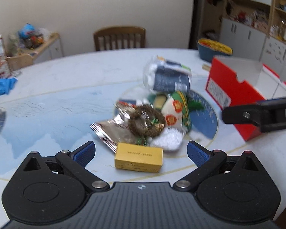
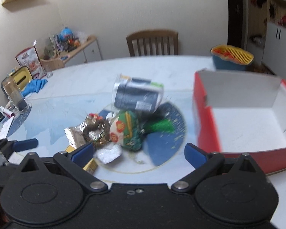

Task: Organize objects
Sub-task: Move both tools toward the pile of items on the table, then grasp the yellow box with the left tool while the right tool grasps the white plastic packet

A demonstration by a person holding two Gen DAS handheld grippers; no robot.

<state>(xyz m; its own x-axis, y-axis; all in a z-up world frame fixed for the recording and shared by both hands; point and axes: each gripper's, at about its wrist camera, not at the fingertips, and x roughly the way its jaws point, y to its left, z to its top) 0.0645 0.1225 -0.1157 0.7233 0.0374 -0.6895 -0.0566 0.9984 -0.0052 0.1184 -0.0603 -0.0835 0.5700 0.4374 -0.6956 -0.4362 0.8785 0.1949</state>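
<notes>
A heap of objects lies mid-table: a small yellow box [image 1: 138,160], a silver foil packet [image 1: 112,131] with a brown wreath ring [image 1: 145,122] on it, a green-and-white pouch [image 1: 176,110], a white packet [image 1: 167,139] and a dark-labelled bag [image 1: 169,77]. An open, empty red box [image 1: 232,93] stands to the right. My left gripper [image 1: 141,153] is open, just before the yellow box. My right gripper [image 2: 139,155] is open and empty, low over the heap's near side; the wreath [image 2: 95,133], pouch [image 2: 127,133] and red box [image 2: 206,114] show ahead.
A blue basket with a yellow insert [image 1: 213,50] stands at the table's far right. A wooden chair [image 1: 119,38] is behind the table. A blue cloth [image 1: 3,86], a glass jar [image 2: 16,97] and small items sit at the left edge. Shelves line the right wall.
</notes>
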